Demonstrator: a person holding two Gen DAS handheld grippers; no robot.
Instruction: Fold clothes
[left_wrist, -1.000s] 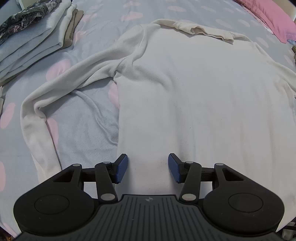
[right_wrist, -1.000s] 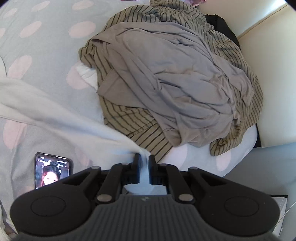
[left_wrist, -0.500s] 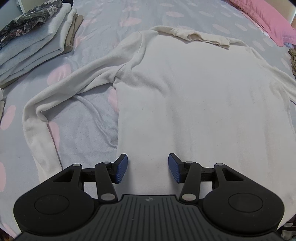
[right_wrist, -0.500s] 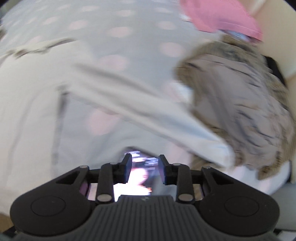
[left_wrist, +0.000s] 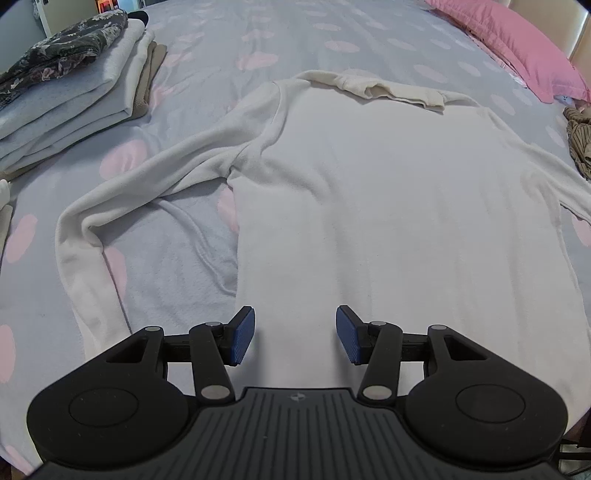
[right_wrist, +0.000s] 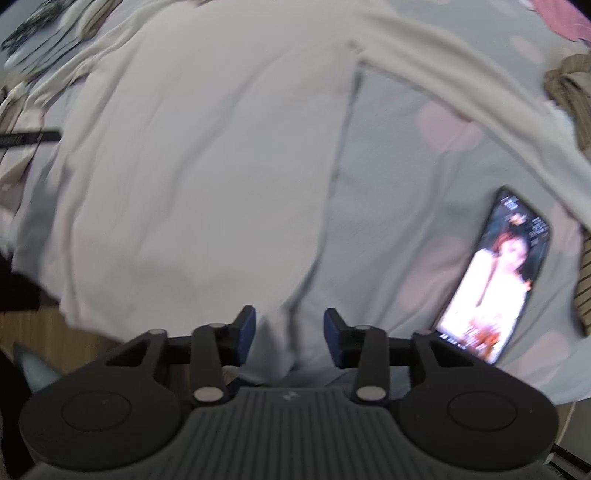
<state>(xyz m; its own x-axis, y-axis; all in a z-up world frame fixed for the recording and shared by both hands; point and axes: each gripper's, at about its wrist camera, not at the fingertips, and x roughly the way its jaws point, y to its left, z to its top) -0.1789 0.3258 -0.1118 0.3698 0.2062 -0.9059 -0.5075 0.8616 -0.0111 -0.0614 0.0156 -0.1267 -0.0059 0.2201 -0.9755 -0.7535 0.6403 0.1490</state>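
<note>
the left gripper (left_wrist: 295, 334) hangs over the sweater's (left_wrist: 388, 206) hem, jaws apart and empty. the right gripper (right_wrist: 289, 338) — jaws just opening, nothing clamped — hangs over the sweater's hem corner, a phone (right_wrist: 491, 273) right of the sweater, folded clothes (left_wrist: 62, 96) to its left.

bed (left_wrist: 295, 37) carries sweater (left_wrist: 388, 203), folded stack (left_wrist: 66, 96), phone (right_wrist: 495, 273).

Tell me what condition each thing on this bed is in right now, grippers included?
Cream long-sleeved top: spread flat, sleeves out, not yet folded.
Stack of grey and white clothes: folded, piled.
Striped olive garment: crumpled, unfolded.
Black smartphone: lying flat, screen lit.
Pink pillow: lying at the bed's far corner.
Left gripper: open, empty, over the top's hem.
Right gripper: open, just been opening; fabric below, not pinched.
</note>
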